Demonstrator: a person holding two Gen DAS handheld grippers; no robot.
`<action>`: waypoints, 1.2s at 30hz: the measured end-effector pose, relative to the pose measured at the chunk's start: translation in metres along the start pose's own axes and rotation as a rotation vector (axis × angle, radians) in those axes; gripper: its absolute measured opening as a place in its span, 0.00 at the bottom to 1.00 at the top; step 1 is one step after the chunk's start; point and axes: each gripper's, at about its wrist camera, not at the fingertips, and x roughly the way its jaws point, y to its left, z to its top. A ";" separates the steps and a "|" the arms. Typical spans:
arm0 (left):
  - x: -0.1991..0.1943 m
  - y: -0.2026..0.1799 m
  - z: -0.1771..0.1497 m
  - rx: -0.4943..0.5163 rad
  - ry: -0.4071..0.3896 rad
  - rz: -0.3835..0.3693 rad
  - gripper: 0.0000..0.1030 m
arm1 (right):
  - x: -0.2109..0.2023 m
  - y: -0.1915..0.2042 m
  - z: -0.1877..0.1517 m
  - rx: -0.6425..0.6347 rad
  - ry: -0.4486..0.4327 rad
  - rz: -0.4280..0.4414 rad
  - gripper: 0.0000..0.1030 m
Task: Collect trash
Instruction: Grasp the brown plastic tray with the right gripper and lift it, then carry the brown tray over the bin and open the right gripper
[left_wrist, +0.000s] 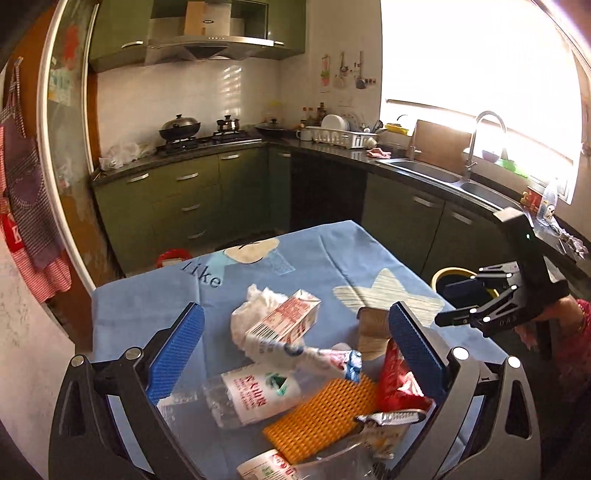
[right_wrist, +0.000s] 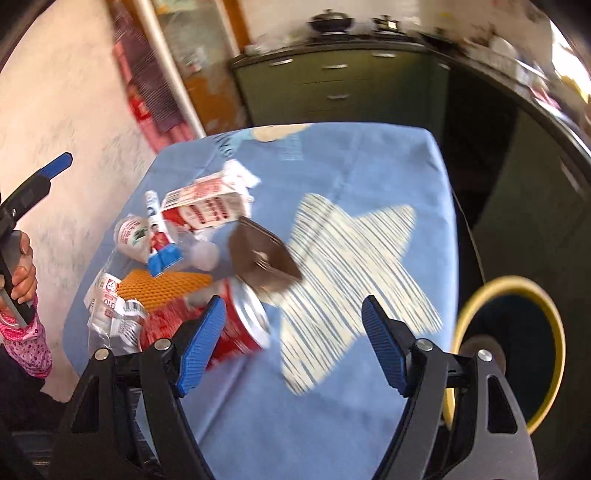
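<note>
While both the left gripper (left_wrist: 295, 354) and right gripper (right_wrist: 293, 347) hang spread and empty, the trash pile (left_wrist: 295, 369) on the tabletop (right_wrist: 332, 406), at ten o'clock in the blurred right view, could probably scatter if nudged.

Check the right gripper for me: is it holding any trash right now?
No. The right gripper is open with nothing between its blue pads, hovering above the blue tablecloth.

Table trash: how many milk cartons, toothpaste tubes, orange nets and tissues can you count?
Red-and-white paper milk carton: 1
White-and-blue toothpaste tube: 1
Orange foam mesh net: 1
Crumpled white tissue: 1
Total: 4
</note>
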 end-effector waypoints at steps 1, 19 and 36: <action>-0.002 0.007 -0.008 -0.014 0.002 0.014 0.95 | 0.007 0.009 0.007 -0.031 0.015 -0.005 0.70; 0.008 0.056 -0.057 -0.171 0.032 0.025 0.95 | 0.098 0.044 0.052 -0.215 0.265 -0.121 0.48; 0.008 0.048 -0.056 -0.167 0.035 0.006 0.95 | 0.063 0.028 0.050 -0.142 0.163 -0.099 0.15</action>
